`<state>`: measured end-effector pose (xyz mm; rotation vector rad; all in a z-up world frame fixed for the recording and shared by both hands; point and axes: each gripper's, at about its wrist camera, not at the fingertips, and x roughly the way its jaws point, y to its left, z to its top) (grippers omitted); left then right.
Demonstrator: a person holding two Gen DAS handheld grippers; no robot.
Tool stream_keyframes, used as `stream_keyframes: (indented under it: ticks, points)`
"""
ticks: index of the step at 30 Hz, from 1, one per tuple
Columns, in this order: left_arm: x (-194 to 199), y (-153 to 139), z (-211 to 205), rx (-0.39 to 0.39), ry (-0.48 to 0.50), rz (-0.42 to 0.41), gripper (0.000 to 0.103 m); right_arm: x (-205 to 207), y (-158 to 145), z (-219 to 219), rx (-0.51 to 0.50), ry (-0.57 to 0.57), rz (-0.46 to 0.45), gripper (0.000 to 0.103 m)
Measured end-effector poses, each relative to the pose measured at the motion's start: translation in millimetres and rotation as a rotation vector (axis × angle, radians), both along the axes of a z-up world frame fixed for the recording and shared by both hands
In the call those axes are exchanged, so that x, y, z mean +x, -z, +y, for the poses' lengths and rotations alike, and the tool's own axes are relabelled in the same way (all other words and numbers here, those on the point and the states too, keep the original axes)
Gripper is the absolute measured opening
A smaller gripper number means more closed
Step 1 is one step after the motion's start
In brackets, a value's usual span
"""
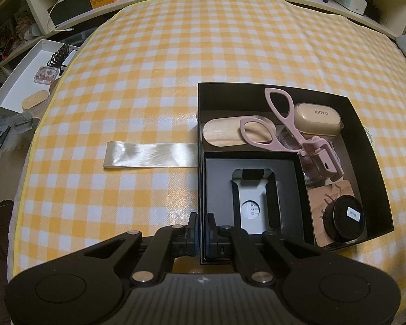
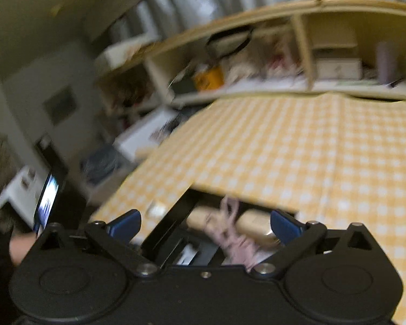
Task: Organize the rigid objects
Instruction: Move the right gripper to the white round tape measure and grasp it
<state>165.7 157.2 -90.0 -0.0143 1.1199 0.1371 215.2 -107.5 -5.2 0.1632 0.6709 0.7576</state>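
Pinching the near wall of the small inner box (image 1: pixel 254 189), the left gripper (image 1: pixel 202 230) is clamped almost fully closed on that thin cardboard edge, steadying it inside the large black box (image 1: pixel 365 146) on the gingham-covered desk (image 1: pixel 149 81). A pink eyelash curler (image 1: pixel 297 132) lies tilted across the wooden oval lid (image 1: pixel 224 132) and the beige KINYO case (image 1: pixel 319 116); a round black tin (image 1: pixel 349 218) sits in the near right corner on a wooden coaster (image 1: pixel 322 197).

The right gripper (image 2: pixel 203 226) stands wide with nothing between its blue pads (image 2: pixel 284 226), above the blurred curler (image 2: pixel 235 235); its view is smeared. Judging by this, the curler has been placed. Doing this well means keeping the left grip firm while clearing the right gripper straight away from the curler's handles, then finding the next loose item.
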Motion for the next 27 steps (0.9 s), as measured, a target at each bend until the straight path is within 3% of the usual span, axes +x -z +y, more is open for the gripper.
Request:
stream_keyframes:
  ticks: [5,9,12,21,22,24,27]
  points:
    - [0,0,0,0.000,0.000,0.000,0.004,23,6,-33,0.037,0.168,-0.035,0.103]
    - [0,0,0,0.000,0.000,0.000,0.004,42,28,-48,0.008,0.272,0.002,0.103]
    - [0,0,0,0.001,0.000,0.000,0.004,50,48,-49,-0.068,0.341,0.026,0.103]
    - [0,0,0,0.001,0.001,0.000,0.004,62,105,-43,-0.277,0.340,0.137,0.102]
    - [0,0,-1,0.001,0.000,0.000,0.004,63,110,-41,-0.286,0.331,0.157,0.101]
    - [0,0,0,0.001,0.001,0.000,0.004,65,119,-36,-0.299,0.298,0.168,0.086]
    - [0,0,0,-0.001,0.000,0.002,0.004,64,131,-28,-0.342,0.254,0.162,0.076]
